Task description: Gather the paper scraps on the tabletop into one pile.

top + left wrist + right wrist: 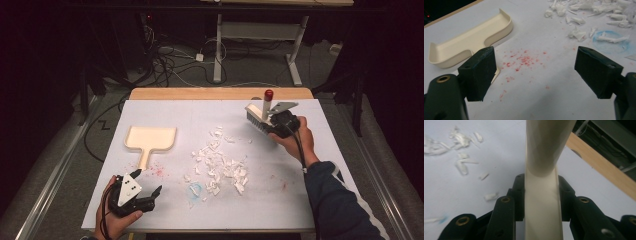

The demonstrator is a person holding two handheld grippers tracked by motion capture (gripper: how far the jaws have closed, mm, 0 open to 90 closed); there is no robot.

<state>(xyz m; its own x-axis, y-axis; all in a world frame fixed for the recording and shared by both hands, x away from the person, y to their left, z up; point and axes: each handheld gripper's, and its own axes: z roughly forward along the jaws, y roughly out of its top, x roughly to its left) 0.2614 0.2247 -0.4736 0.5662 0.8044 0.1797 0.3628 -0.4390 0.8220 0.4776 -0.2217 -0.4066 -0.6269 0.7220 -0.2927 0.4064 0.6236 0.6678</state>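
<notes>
My right fingers (541, 202) pinch the brush (261, 116) handle; left fingers (537, 72) spread, empty, near the dustpan (150, 139). Sweeping step: next, grab dustpan, brush paper scraps (220, 165) in.

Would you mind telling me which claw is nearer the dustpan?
Left. The left claw sits open just below the dustpan handle; the right claw, gripping the brush, is across the table.
</notes>
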